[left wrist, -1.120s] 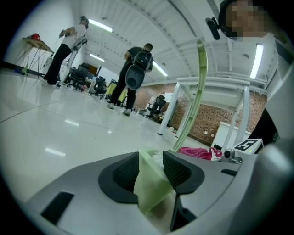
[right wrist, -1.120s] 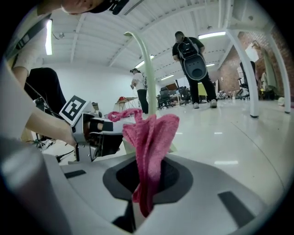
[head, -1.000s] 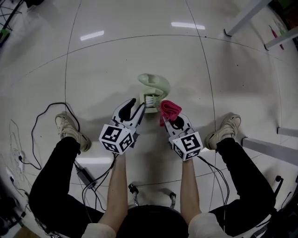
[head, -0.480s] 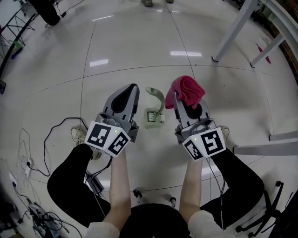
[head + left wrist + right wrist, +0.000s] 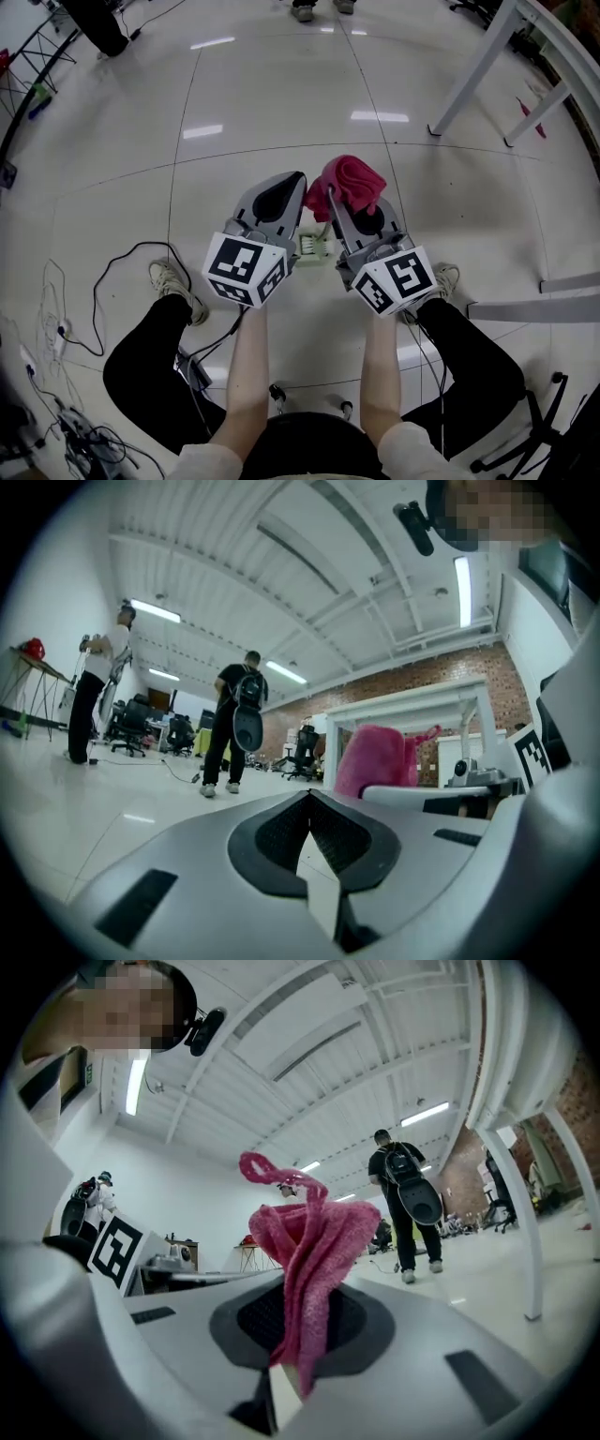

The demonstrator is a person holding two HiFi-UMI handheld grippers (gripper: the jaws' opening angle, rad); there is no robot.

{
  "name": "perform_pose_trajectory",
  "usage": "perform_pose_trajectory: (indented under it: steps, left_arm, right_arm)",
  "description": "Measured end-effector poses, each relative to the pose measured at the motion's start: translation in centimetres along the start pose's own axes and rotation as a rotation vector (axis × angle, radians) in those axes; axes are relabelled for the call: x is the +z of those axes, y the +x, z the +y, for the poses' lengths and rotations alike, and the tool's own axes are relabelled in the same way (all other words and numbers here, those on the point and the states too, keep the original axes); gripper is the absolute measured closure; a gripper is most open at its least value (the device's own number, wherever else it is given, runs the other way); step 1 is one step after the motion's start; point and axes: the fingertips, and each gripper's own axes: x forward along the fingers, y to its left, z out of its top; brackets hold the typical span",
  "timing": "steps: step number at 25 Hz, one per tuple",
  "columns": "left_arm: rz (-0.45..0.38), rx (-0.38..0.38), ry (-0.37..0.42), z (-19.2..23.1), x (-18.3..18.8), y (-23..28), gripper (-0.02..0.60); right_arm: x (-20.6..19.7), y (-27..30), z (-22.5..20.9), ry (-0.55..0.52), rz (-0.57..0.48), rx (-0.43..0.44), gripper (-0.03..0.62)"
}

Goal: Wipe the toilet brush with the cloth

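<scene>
Seen from the head view, the left tool [image 5: 292, 180] and the right tool [image 5: 343, 204] are held side by side above the glossy white tiled floor [image 5: 187, 94], both aimed at the far side of the room. The right tool's jaws are clamped on a fuzzy pink cloth [image 5: 352, 180], which bunches up over its tip and nearly touches the left tool's tip.

The pale green toilet brush with white bristles [image 5: 315, 247] lies on the floor below, in the gap between the two tools. Only its bristle head shows clearly, and neither tool touches it. This view alone shows the brush. It also shows the wearer's beige shoes [image 5: 172, 281] to left and right, a black cable [image 5: 103, 272] looping on the floor at the left, and slanted white frame legs [image 5: 473, 70] at the far right.

The left gripper view shows that tool's jaws pressed together with nothing between them, and the pink cloth standing to the right. The right gripper view shows the cloth pinched between the dark pads, with a loose loop sticking up. Both gripper views look level across the room. They show a standing person in black with a backpack [image 5: 234, 719] and a red brick wall [image 5: 412, 682].
</scene>
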Motion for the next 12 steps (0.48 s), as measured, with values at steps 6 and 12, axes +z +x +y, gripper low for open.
perform_pose_trajectory:
  steps: [6,12]
  left_arm:
    - [-0.021,0.013,0.007,0.3,-0.1,-0.2,0.577]
    - [-0.049,0.02,0.02,0.2,0.3,-0.2,0.577]
  right_arm:
    - [-6.3,-2.4,-3.5,0.061,0.102,-0.102,0.562]
    - [-14.8,-4.1,-5.5,0.143,0.212,-0.163,0.562]
